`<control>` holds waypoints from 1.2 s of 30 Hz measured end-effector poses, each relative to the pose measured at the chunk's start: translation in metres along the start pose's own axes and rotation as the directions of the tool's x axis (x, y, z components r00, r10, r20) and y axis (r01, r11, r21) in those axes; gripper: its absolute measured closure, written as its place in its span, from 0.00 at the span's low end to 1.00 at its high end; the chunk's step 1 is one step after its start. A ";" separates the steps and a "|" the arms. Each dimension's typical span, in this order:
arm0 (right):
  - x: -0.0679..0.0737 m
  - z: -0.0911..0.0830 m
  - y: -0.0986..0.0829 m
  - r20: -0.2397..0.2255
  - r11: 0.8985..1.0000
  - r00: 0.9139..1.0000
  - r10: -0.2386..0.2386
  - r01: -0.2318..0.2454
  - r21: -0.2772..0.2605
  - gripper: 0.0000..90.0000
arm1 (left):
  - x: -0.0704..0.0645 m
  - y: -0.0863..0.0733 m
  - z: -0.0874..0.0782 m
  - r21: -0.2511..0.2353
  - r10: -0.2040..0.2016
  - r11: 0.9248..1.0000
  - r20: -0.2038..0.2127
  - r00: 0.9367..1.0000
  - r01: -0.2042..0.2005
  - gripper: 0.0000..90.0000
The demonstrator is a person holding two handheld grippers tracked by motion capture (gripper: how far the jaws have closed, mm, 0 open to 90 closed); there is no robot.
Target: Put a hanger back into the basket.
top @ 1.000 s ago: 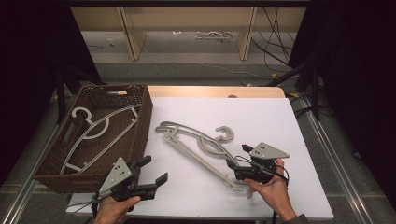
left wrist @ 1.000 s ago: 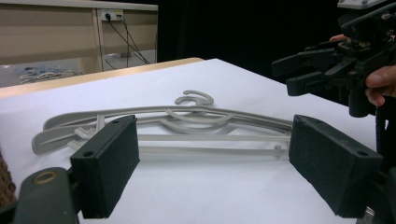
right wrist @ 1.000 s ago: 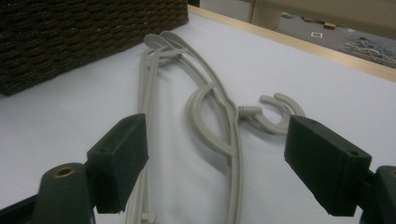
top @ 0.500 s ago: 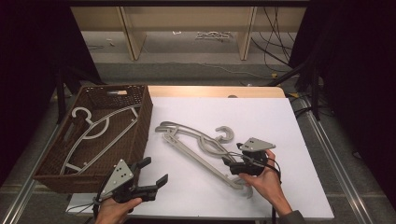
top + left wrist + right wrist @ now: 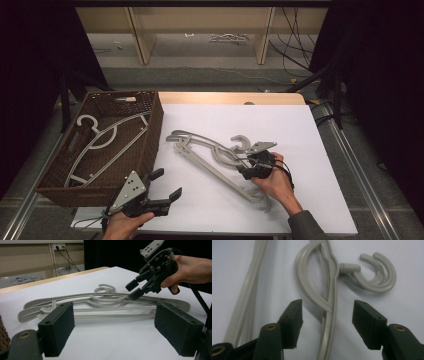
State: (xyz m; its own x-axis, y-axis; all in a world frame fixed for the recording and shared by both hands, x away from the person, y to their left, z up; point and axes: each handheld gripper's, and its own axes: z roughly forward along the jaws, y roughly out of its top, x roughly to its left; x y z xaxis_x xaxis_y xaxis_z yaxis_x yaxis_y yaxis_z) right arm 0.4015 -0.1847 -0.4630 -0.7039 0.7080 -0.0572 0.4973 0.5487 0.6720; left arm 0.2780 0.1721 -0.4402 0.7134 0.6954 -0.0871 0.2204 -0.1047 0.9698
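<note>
Several grey plastic hangers (image 5: pixel 200 150) lie stacked on the white table top, hooks (image 5: pixel 382 277) toward the middle. My right gripper (image 5: pixel 244 169) is low over the stack, just below the hooks. In the right gripper view it is open (image 5: pixel 327 306), one jaw on each side of the top hanger's arm (image 5: pixel 332 277), not touching it. My left gripper (image 5: pixel 168 183) stands open and holds nothing near the table's front edge, beside the basket. In the left gripper view (image 5: pixel 113 312) it faces the stack (image 5: pixel 105 302) and the right gripper (image 5: pixel 135 290).
A dark woven basket (image 5: pixel 156 125) stands at the table's left with one grey hanger (image 5: pixel 107 137) lying inside it. The white board (image 5: pixel 310 150) stretches right of the stack. Metal rails run along both table sides, and shelving and cables are beyond the far edge.
My right gripper has moved left and down onto the hanger stack, so its open jaws now straddle the top hanger's arm. The left gripper has hardly moved.
</note>
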 end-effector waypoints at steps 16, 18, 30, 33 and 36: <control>-0.011 0.015 0.004 -0.050 0.987 0.998 0.032 -0.023 0.158 0.76 | -0.001 0.000 0.001 0.007 0.008 1.000 0.008 1.000 -0.008 0.19; -0.012 0.016 0.004 -0.052 0.988 0.998 0.037 -0.028 0.155 0.79 | -0.001 0.000 0.001 0.007 0.011 1.000 0.010 1.000 -0.011 0.20; -0.012 0.012 0.010 -0.054 0.985 0.997 0.053 -0.044 0.165 0.87 | -0.001 0.000 0.002 0.017 0.015 1.000 0.022 1.000 -0.015 0.20; -0.010 0.007 0.014 -0.037 0.988 0.997 0.061 -0.055 0.143 0.87 | -0.001 0.000 0.003 0.010 0.013 1.000 0.031 0.999 -0.013 0.20; -0.011 0.004 0.016 -0.037 0.991 0.998 0.057 -0.052 0.127 0.88 | -0.002 0.000 0.003 0.014 0.003 1.000 0.028 1.000 -0.004 0.20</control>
State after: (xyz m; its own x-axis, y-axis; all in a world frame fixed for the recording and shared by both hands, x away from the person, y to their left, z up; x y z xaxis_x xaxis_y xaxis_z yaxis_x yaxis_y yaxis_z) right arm 0.4190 -0.1825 -0.4546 -0.6923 0.7215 0.0087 0.5937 0.5628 0.5751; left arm 0.2782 0.1685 -0.4407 0.7323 0.6750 -0.0902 0.2268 -0.1168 0.9669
